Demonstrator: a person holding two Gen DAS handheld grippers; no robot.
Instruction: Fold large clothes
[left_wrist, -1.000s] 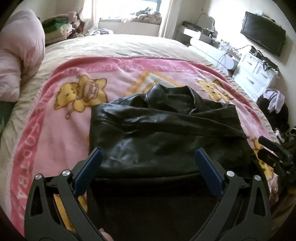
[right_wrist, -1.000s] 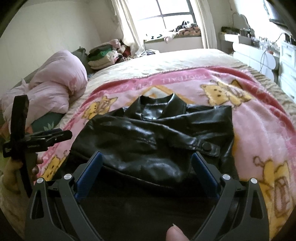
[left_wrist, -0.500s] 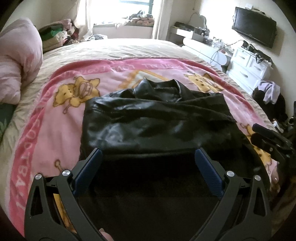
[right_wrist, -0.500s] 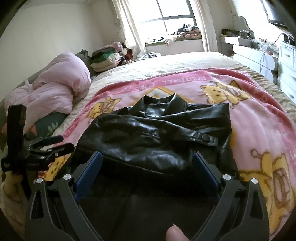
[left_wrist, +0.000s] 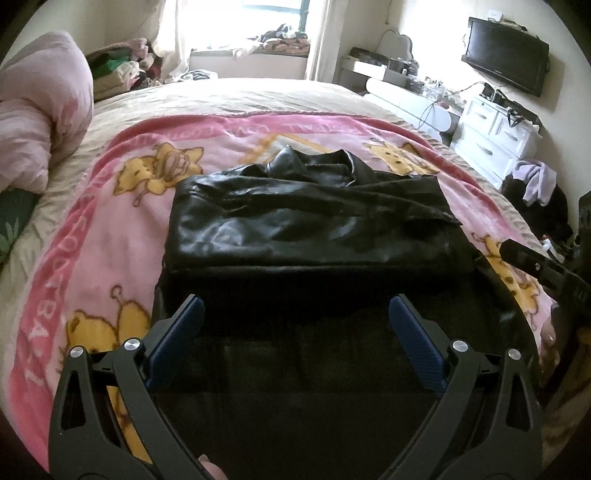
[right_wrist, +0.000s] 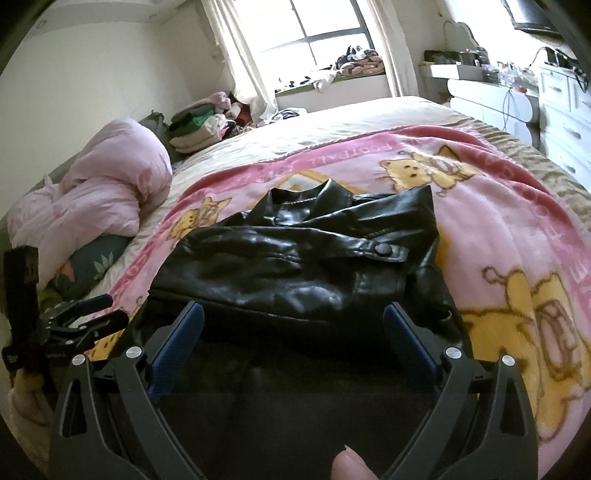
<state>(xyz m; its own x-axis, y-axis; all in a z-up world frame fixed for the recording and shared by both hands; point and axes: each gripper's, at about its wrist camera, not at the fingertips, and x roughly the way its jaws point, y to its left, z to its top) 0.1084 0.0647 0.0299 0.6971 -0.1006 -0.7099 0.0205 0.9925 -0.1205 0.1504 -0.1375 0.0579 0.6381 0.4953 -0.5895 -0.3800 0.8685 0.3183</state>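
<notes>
Pink quilt (right_wrist: 99, 192) beside jacket (right_wrist: 295, 266), apparently clear.

Left tool (left_wrist: 295, 317) is level, its blue-padded fingers spread wide and holding nothing. Right tool (right_wrist: 293, 317) matches it, equally wide apart.
</notes>
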